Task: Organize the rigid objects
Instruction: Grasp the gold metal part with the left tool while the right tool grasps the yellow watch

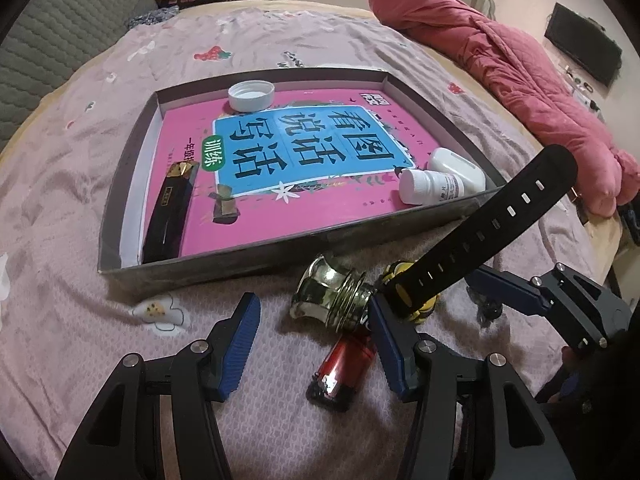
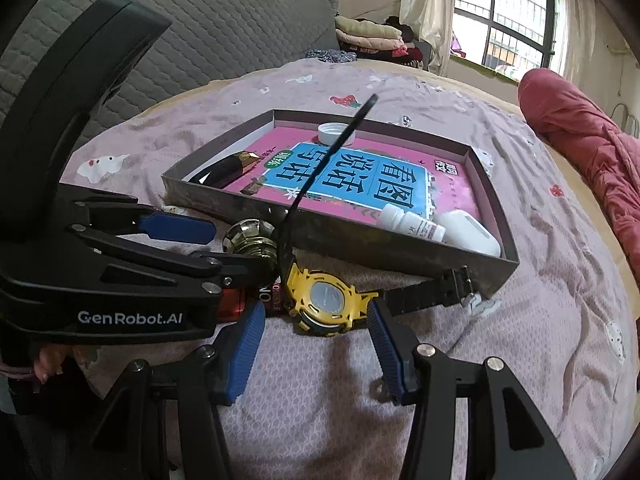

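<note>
- Left tongs open over the pink bedspread, blue pads apart, nothing pressed between them.
- Between those pads, toward 1 o'clock: a gold-coloured metal knob lying on its side, and just below it a red lighter at 6 o'clock of the knob.
- Right pad of the left tongs close beside the knob's ridged end; contact not clear.
- Right tongs open too, pads apart, with a yellow watch just ahead at 12 o'clock, its case not squeezed.
- Watch lying on the bedspread in front of the tray; one black strap rising steeply across the tray toward 1 o'clock, the other strap lying flat toward 3 o'clock, its buckle end by the tray's near corner.
- Seen from the left wrist, same strap slanting up toward 2 o'clock, over the tray's near right corner.
- Shallow grey tray on the bed at 12 o'clock of both tongs, lined with a pink book bearing a blue panel.
- Inside the tray: white bottle cap at the far edge, black-and-gold bar along the left wall at 9 o'clock, small white bottle lying on its side with a white case touching it at the near right corner.
- Red quilt bundled at 2 o'clock, well apart from the tray.
- Folded clothes stacked at the far end.
</note>
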`<state>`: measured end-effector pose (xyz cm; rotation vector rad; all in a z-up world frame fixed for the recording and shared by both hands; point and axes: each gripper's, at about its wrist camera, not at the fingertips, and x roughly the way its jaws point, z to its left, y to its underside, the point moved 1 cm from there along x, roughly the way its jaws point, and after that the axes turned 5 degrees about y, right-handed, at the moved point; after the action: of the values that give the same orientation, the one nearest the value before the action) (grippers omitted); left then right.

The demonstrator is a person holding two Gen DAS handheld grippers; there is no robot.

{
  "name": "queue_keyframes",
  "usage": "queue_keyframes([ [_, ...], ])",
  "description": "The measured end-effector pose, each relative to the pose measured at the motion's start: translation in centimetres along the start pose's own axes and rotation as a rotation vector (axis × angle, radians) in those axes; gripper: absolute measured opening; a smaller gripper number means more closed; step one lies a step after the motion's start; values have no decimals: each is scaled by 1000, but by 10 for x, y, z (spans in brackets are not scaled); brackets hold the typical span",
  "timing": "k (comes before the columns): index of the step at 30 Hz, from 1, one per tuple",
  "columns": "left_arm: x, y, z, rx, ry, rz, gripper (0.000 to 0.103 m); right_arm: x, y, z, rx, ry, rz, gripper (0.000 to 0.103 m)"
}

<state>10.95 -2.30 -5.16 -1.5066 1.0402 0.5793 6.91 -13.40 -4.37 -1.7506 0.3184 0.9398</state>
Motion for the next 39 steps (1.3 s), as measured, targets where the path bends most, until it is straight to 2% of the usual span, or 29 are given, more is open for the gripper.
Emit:
queue_keyframes([
  [7,4,-1,3,4,22,-1,59,7,-3,5,-46,42,-30,53],
  [9,7,0,5,13,-8,6,53,8,-4,6,-55,42,-37,53],
  [10,8,0,7,9,-12,12,53,10,-5,7,-59,44,-37,53],
  [13,9,0,17,-28,30,21,53,14,-6,10,-73,43,-34,53],
  [16,8,1,18,-24,40,14,52,15,-7,11,-79,47,-47,52],
  [20,7,1,15,-8,66,1,41,19,-11,11,-73,53,-53,50],
  [22,6,1,12,2,76,0,36,22,-12,12,-73,56,-53,47],
  [26,8,2,14,-2,95,0,36,28,-13,15,-83,60,-44,38],
  [28,9,2,16,-14,117,0,36,29,-14,16,-90,65,-48,28],
  [30,10,2,18,-24,133,0,36,29,-15,16,-87,60,-51,23],
  [31,10,2,18,-27,138,1,36,29,-15,16,-88,54,-54,16],
  [34,12,2,18,-23,146,3,36,26,-15,19,-118,66,-60,11],
  [39,14,1,22,-56,180,4,36,20,-16,7,-70,5,-57,9],
])
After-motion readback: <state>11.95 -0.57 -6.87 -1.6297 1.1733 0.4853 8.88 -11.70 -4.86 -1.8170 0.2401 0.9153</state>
